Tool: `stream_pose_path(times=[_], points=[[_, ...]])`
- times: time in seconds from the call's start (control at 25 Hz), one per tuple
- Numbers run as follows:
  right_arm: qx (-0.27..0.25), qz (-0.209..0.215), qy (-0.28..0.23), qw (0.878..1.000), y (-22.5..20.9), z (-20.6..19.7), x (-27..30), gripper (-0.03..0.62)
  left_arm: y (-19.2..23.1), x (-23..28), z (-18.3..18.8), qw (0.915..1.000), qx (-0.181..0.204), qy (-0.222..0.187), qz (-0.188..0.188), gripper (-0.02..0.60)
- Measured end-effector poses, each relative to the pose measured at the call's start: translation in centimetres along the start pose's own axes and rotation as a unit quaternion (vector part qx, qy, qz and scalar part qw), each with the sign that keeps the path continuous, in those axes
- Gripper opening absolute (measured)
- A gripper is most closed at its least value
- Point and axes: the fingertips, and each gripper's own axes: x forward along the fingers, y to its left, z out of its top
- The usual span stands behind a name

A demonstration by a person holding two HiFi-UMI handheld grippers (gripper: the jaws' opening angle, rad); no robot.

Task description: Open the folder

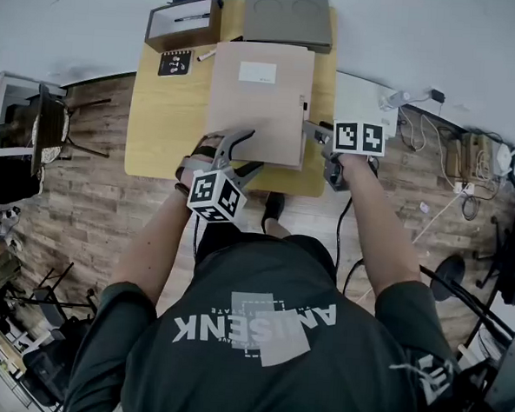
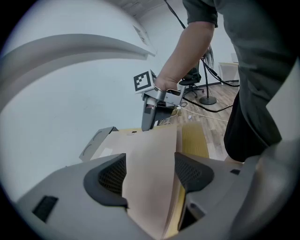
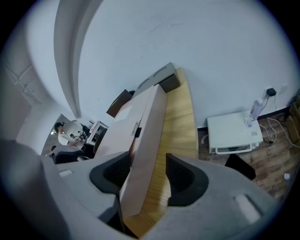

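Sitting between the spread jaws of left claw (image 2: 150, 176) and right claw (image 3: 143, 180): folder (image 1: 258, 96), ungripped.

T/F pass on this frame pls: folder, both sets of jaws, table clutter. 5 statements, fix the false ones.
1. The brown folder lies on the wooden table. True.
2. Its white label faces down. False: the label shows on top.
3. The left gripper is at the folder's near left corner and the right gripper is at its right edge. True.
4. Nothing stands between the right gripper's jaws. False: the folder's edge stands between them, with a gap on the right-hand side.
5. The table behind the folder is bare. False: a grey case and a brown box sit there.
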Motion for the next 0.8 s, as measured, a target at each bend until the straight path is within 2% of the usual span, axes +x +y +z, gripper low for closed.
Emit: stream_pose_path(times=[0.32, 0.44, 0.56, 0.8], points=[[0.056, 0.031, -0.002, 0.998, -0.1, -0.4, 0.4, 0.236, 0.0, 0.4, -0.4, 0.9997, -0.024, -0.003, -0.003, 0.321], [0.069, 0.041, -0.006, 0.997, 0.2, -0.6, 0.4, 0.232, 0.2, -0.1, -0.3, 0.9992, -0.036, -0.014, 0.007, 0.321], [0.073, 0.049, -0.010, 0.996, 0.1, -0.7, 0.4, 0.232, 0.3, -0.3, -0.1, 0.9992, -0.031, -0.016, 0.020, 0.321], [0.069, 0.049, -0.006, 0.996, 0.3, -0.7, 0.3, 0.232, -0.7, 0.8, -0.7, 0.9995, 0.003, 0.021, 0.023, 0.319]])
